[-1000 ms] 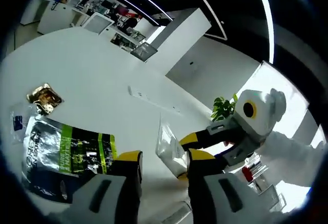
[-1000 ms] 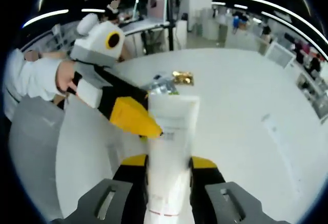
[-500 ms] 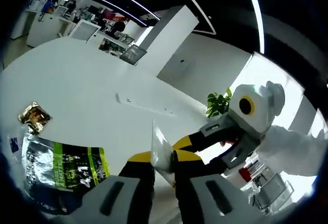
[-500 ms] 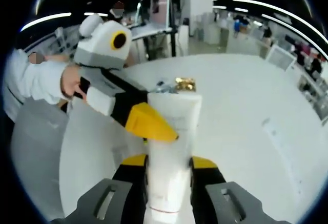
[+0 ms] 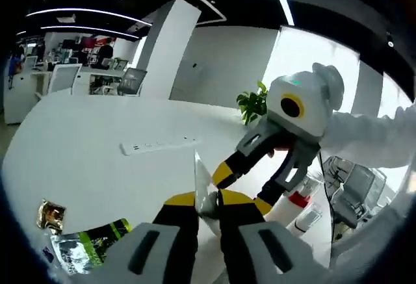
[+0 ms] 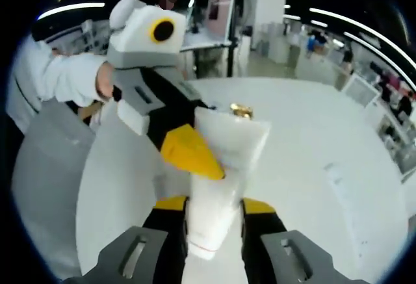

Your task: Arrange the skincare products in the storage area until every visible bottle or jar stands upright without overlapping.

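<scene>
Both clenched on one white tube (image 6: 218, 167) above the tabletop (image 6: 305, 160): left claw (image 5: 207, 203) at its crimped end, right claw (image 6: 211, 209) lower down.

Tube (image 6: 221, 167) between both claws (pouch (image 5: 88, 253) on table (image 5: 78, 160)).

A white squeeze tube (image 6: 224, 167) with a flat crimped end is held up off the tabletop (image 6: 312, 160). Its lower body sits between the right claw's (image 6: 211, 214) jaws, while its crimped end is pinched in the left claw (image 5: 207, 201), seen edge-on there as a thin white sliver (image 5: 201, 183).
</scene>
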A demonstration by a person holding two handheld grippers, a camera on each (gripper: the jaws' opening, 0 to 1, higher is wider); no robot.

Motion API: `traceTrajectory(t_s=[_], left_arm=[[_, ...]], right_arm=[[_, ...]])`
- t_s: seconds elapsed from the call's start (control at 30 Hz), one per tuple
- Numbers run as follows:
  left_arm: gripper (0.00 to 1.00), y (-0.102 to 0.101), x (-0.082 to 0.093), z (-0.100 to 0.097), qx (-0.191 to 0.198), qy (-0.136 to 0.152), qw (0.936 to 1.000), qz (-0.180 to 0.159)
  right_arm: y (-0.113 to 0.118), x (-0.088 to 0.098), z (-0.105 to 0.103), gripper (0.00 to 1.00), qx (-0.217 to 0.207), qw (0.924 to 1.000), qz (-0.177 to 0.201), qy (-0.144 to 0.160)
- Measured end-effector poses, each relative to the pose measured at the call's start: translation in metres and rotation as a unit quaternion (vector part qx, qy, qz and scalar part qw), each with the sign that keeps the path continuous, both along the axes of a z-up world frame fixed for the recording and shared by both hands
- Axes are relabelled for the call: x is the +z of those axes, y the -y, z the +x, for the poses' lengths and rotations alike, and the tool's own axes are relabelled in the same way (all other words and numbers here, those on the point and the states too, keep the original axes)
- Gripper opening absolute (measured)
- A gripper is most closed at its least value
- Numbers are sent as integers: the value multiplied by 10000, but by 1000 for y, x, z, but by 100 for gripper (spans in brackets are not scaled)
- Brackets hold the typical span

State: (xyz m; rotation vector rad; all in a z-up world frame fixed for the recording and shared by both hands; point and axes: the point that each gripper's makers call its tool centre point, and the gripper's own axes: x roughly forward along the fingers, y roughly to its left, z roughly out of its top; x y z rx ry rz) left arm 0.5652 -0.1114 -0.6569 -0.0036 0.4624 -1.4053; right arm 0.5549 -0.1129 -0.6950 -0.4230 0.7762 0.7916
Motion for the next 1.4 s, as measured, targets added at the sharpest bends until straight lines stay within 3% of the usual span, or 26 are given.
traceTrajectory(t_s=[0.17,0.33,0.4,0.57,0.7,0.8,0.87,0.97,1.13,1.23,1.33,1.4], left_arm=[[6,5,9,-14,-523,641,9962,287],[5,10,12,-23,-793,809,9927,415],[5,11,13,-29,-958,884,9906,424],[5,14,13,-38,-1266,1026,9852,538],[5,15,14,-53,-1666,1271,9758,619],[5,16,14,-59,-1803,1374,9717,669],[5,17,14,-61,-1817,1408,9707,702],[6,16,14,-65,-1978,1666,9635,688],[14,15,11,-66,-1903,1680,9647,703],[21,10,-5,-63,-1876,1724,9628,900],[14,5,-16,-72,-2023,1449,9642,914],[14,4,-16,-72,-1921,1447,9663,912]], right_arm=[[10,23,-4,17,205,9982,-399,398],[21,52,0,17,167,9967,-478,631],[20,62,-2,16,413,9950,-556,727],[14,71,-14,10,931,9913,-756,546],[5,73,-25,8,1316,9868,-860,397],[4,67,-37,2,1486,9835,-1028,45],[4,66,-36,1,1556,9812,-1131,140],[5,66,-41,0,1523,9818,-1130,54],[7,66,-46,0,1398,9839,-1116,-25],[10,65,-50,0,1402,9836,-1133,-68],[9,65,-54,0,1382,9838,-1138,-96],[7,65,-56,0,1426,9829,-1165,-85]])
